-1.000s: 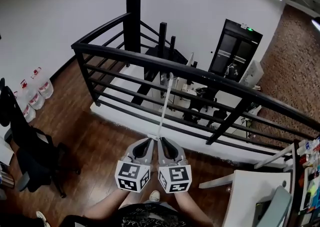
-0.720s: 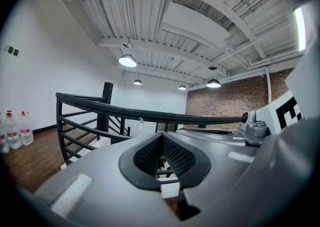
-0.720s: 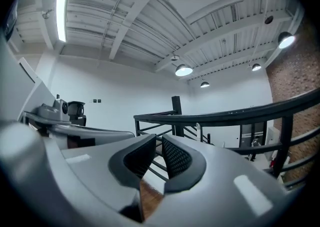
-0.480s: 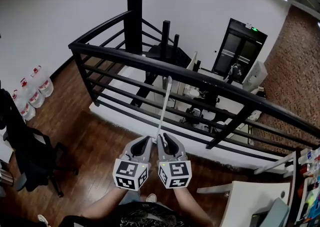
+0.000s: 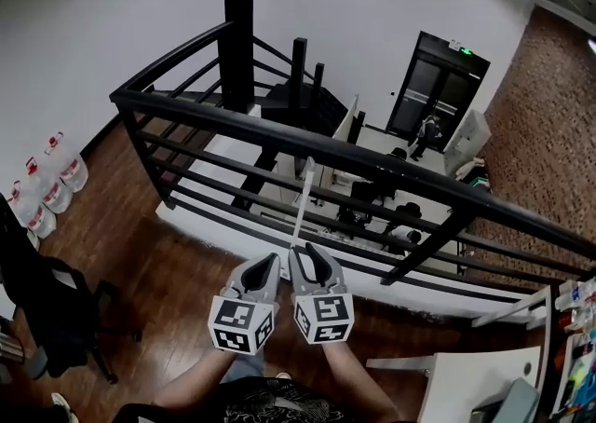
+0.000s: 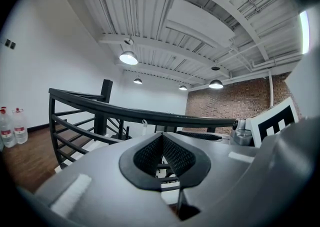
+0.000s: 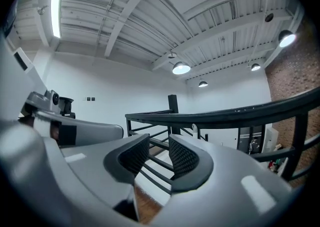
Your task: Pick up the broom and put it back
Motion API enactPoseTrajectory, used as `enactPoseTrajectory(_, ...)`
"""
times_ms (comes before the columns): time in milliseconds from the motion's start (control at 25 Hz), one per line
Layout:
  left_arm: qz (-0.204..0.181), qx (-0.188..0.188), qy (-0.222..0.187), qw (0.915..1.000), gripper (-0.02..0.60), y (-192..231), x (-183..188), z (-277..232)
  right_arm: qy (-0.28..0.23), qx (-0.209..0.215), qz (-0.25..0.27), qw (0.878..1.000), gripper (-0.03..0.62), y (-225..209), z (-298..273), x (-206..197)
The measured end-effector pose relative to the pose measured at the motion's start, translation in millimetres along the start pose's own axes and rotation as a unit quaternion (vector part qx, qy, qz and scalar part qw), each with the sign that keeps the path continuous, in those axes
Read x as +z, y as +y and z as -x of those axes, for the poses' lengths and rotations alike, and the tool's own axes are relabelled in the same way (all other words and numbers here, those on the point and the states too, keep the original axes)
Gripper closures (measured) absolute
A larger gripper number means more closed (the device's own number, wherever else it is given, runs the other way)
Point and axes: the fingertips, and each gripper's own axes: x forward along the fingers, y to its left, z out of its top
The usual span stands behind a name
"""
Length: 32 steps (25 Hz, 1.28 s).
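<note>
**Clerk:** Item one, the tongs?

**Keeper:** Left tongs (image 6: 162, 137): pads met at the tips, nothing in them. Right tongs (image 7: 159, 143): a moderate gap, jaws have just been opening, and only railing bars show through it.

**Clerk:** Item two, the broom?

**Keeper:** Broom handle (image 5: 303, 202): pale and slim, straight ahead of both tongs. It rises from just beyond their tips to lean on the black railing (image 5: 233, 123). Its lower end is hidden behind the tongs. It appears free of both, though contact low down cannot be ruled out.

**Clerk:** Hazards?

**Keeper:** The handle rests on a smooth rail above a drop to a lower level. A brush from either tongs while pulling away could slide it sideways. It might then topple onto the wooden floor (image 5: 177, 263) or slip between the bars.
</note>
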Motion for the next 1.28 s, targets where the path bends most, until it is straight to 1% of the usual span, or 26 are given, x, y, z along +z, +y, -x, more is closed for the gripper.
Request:
enactPoseTrajectory(120, 0.000, -0.005, 0.000, 1.0000, 0.578, 14.4, 6.0, -21.1, 0.010, -0.003, -0.001, 1.000, 0.479, -11.2, -24.1, -3.1)
enactPoseTrajectory(320, -0.005, -0.021, -0.001, 0.9998, 0.578, 32.8, 20.8, -61.5, 0.022, -0.021, -0.007, 1.000, 0.462, -38.4, -64.7, -6.6)
enactPoseTrajectory(600, -0.012, -0.048, 0.011, 0.9987, 0.578, 61.9, 31.0, -110.3, 0.041, -0.048, -0.017, 0.998, 0.436, -70.3, -125.3, -17.8)
enactPoseTrajectory(680, -0.015, -0.054, 0.013, 0.9983, 0.578, 69.3, 33.3, -121.5, 0.046, -0.054, -0.022, 0.997, 0.422, -78.5, -139.3, -22.4)
enactPoseTrajectory(1000, -0.026, -0.075, 0.032, 0.9963, 0.577, 107.3, 35.6, -166.0, 0.062, -0.092, -0.038, 0.993, 0.402, -110.4, -189.8, -37.2)
enactPoseTrajectory(1280, -0.030, -0.093, 0.045, 0.9942, 0.578, 124.1, 36.8, -193.6, 0.077, -0.124, -0.054, 0.988, 0.393, -141.8, -223.8, -53.7)
